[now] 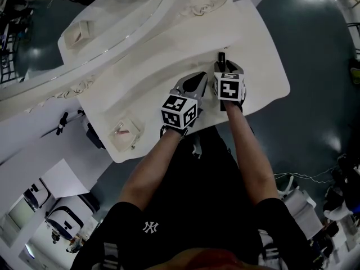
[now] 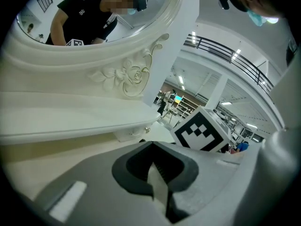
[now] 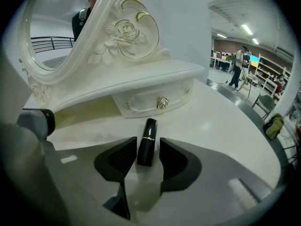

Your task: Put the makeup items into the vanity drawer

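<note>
In the dim head view each marker cube covers much of its gripper, and the lipstick (image 1: 221, 59) is only a thin dark stick poking out past the right gripper (image 1: 224, 67). The left gripper (image 1: 194, 81) sits just beside it over the tabletop (image 1: 259, 44).

The right gripper view is clearer. The lipstick (image 3: 147, 142) lies on the tabletop (image 3: 225, 126) between the right gripper's (image 3: 147, 142) fingers (image 3: 123, 157), which are spread apart and released, with a sliver of gap on each side. Its long axis runs straight away from the gripper, its far end pointing at the closed drawer (image 3: 150, 102) under the mirror (image 3: 51, 27). A gold band rings its middle. Whether it lies fully flat is hard to judge.

The left gripper's (image 2: 153, 163) fingers are clenched together on nothing.
</note>
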The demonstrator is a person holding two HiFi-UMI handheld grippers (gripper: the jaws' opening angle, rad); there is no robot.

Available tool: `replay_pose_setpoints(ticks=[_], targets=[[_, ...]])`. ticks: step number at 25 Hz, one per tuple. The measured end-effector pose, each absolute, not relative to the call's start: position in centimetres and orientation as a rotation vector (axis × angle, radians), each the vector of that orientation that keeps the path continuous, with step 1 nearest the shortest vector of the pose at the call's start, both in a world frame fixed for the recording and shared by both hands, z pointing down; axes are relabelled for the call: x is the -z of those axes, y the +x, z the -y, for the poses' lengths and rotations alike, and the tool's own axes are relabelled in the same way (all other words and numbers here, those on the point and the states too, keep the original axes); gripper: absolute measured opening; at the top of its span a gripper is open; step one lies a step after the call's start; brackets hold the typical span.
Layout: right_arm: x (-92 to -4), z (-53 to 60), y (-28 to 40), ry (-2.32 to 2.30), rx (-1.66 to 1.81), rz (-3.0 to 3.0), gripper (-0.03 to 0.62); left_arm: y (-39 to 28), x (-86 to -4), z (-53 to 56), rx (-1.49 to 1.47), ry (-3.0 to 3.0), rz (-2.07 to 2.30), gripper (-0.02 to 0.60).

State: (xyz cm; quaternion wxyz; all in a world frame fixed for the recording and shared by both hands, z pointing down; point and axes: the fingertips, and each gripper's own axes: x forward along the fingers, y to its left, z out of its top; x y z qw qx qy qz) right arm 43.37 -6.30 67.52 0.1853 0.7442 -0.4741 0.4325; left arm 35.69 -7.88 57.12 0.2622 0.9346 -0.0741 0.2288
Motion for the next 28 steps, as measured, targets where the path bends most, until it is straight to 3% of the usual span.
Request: replay_pose_setpoints(ticks=[3, 12, 28], targets=[[-67.7, 6.2, 43.5, 2.075, -1.203, 1.321, 0.126, 35.6, -57.3, 7.9, -0.623, 2.527, 0.2, 0.0], [-66.7, 5.2, 42.9, 2.081, -1.164, 1.389, 0.121, 33.8, -56.7, 7.8, -0.603, 2.517, 0.225, 0.0], [-59.6, 3.6, 34.6, 2.132, -1.039, 1.59, 0.121, 26.6, -53.6, 5.7, -0.532, 2.537, 0.27, 0.0]])
